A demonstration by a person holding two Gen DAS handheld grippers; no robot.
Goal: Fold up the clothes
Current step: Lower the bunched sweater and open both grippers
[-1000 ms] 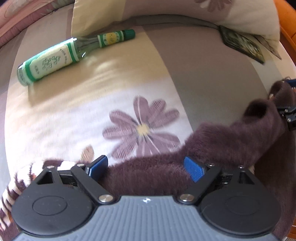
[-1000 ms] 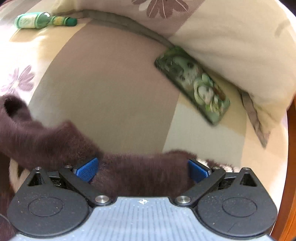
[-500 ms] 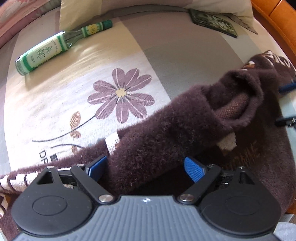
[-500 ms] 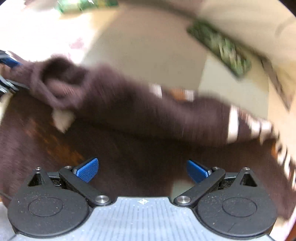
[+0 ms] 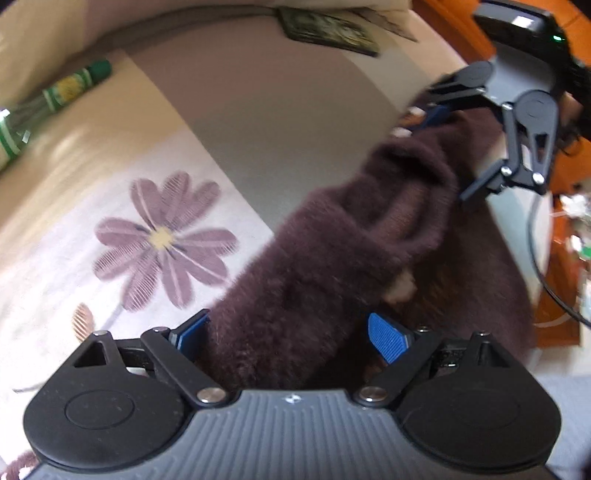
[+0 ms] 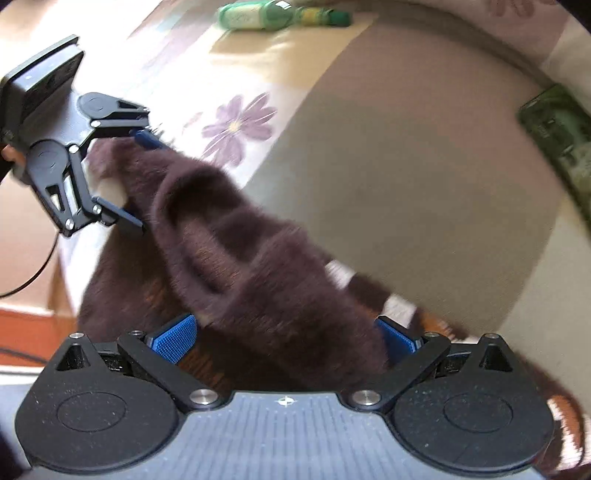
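I look down on a bed spread with a beige and grey cover printed with purple flowers (image 5: 162,236), which fills most of both views. Across it lies a fluffy dark brown knitted garment with cream stripes at one end (image 6: 258,266); it runs in a bunched ridge from one gripper to the other, raised off the cover in the middle, with more of it spread flat below the ridge. My left gripper (image 5: 291,339) has its jaws wide, and the thick fold of the garment sits between the blue pads; the left pad touches the fabric, while the right pad shows clear of it, so I cannot tell whether the fold is truly pinched. My right gripper (image 6: 288,339) also stands with jaws wide, the garment bulging up between the two blue pads, and here too I cannot tell if it is gripped or only draped there. Each wrist view shows the other gripper at the far end of the ridge with fabric between its fingers. A green glass bottle with a pale label (image 6: 273,14) lies on its side near the pillows. A dark green patterned flat case (image 5: 328,31) rests on the grey stripe, well apart from the bottle
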